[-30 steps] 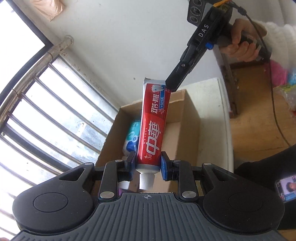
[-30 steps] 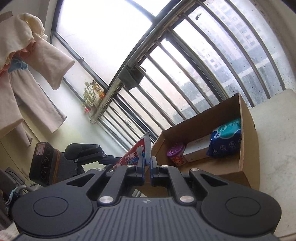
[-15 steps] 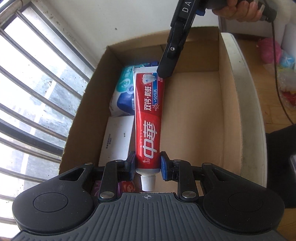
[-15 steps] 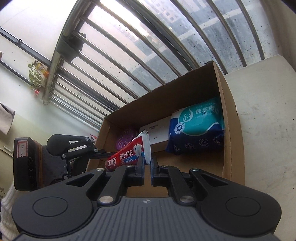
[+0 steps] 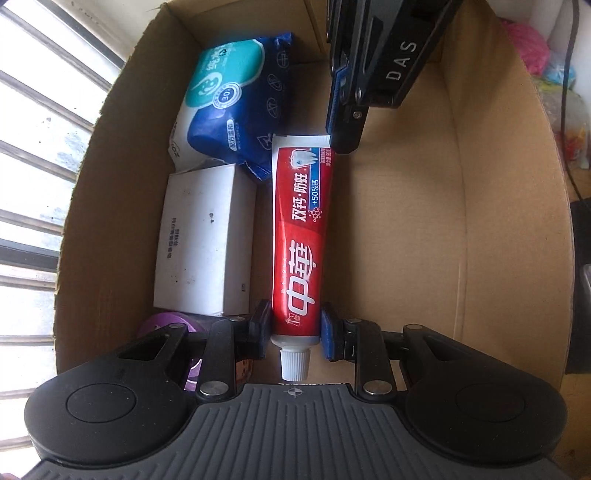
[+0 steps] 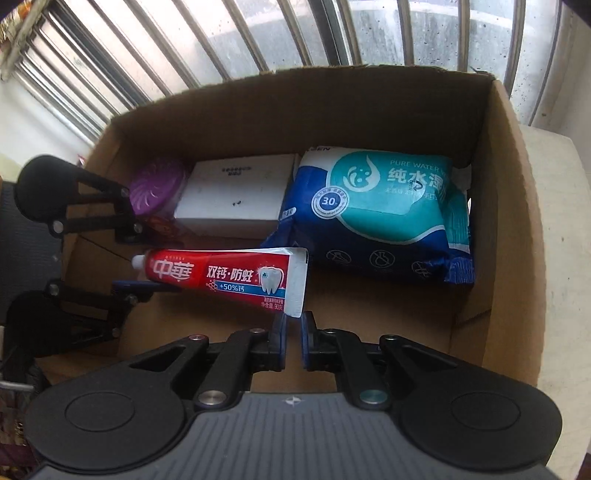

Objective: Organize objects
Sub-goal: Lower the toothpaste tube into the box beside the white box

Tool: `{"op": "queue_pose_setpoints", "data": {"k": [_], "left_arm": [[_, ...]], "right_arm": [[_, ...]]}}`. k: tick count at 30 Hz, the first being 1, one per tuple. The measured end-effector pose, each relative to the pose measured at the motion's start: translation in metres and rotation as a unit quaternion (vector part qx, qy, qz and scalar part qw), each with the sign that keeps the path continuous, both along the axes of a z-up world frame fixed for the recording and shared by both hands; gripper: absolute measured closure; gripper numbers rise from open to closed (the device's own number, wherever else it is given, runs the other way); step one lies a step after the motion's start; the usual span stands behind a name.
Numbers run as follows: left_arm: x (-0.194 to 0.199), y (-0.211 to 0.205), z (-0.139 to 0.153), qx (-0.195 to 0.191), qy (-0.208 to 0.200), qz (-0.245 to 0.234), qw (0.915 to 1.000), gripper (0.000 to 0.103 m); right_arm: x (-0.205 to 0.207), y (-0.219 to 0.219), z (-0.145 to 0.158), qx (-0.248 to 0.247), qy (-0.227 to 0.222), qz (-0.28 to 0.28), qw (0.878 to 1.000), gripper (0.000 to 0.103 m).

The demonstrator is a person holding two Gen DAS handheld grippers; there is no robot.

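A red toothpaste tube lies low inside the cardboard box, beside the white box. My left gripper is shut on the tube near its white cap. My right gripper has narrow jaws at the tube's flat crimped end; whether they still pinch it I cannot tell. In the left wrist view the right gripper comes down from above onto that end. The tube also shows in the right wrist view.
In the box lie a blue wet-wipes pack, a white carton and a purple round freshener. Window bars stand behind the box. The box sits on a white tabletop.
Both grippers have carried the tube down from above the box to lie inside it next to the white carton. The right jaws now seem slightly parted at the crimped end.
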State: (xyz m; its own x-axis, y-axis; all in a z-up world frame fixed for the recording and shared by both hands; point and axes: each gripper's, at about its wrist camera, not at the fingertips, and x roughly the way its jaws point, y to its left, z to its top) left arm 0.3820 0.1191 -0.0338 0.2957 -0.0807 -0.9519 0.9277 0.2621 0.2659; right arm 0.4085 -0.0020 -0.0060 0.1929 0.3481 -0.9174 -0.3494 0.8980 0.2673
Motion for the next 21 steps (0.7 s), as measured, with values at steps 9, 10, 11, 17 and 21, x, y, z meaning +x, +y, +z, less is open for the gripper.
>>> {"op": "queue_pose_setpoints", "data": {"k": [9,10,11,17,21], "left_arm": [[0.003,-0.004,-0.001,0.001,0.003,0.023,0.9997,0.076],[0.003,-0.005,-0.001,0.007,0.002,0.027,0.9996,0.075],[0.003,-0.006,0.000,0.013,-0.001,0.032,0.9994,0.074],[-0.005,-0.007,0.018,-0.015,-0.023,0.024,0.9993,0.071],[-0.001,-0.012,0.020,-0.015,-0.016,0.018,0.9996,0.071]], "right_arm": [[0.000,-0.001,0.002,-0.023,-0.014,-0.004,1.000,0.095],[-0.001,-0.001,0.003,-0.024,-0.016,-0.005,1.000,0.095],[-0.001,-0.001,0.004,-0.025,-0.021,-0.007,0.999,0.095],[-0.006,-0.003,0.006,-0.017,-0.028,-0.001,0.999,0.095],[-0.005,-0.004,0.008,-0.016,-0.033,-0.002,0.999,0.095]]}}
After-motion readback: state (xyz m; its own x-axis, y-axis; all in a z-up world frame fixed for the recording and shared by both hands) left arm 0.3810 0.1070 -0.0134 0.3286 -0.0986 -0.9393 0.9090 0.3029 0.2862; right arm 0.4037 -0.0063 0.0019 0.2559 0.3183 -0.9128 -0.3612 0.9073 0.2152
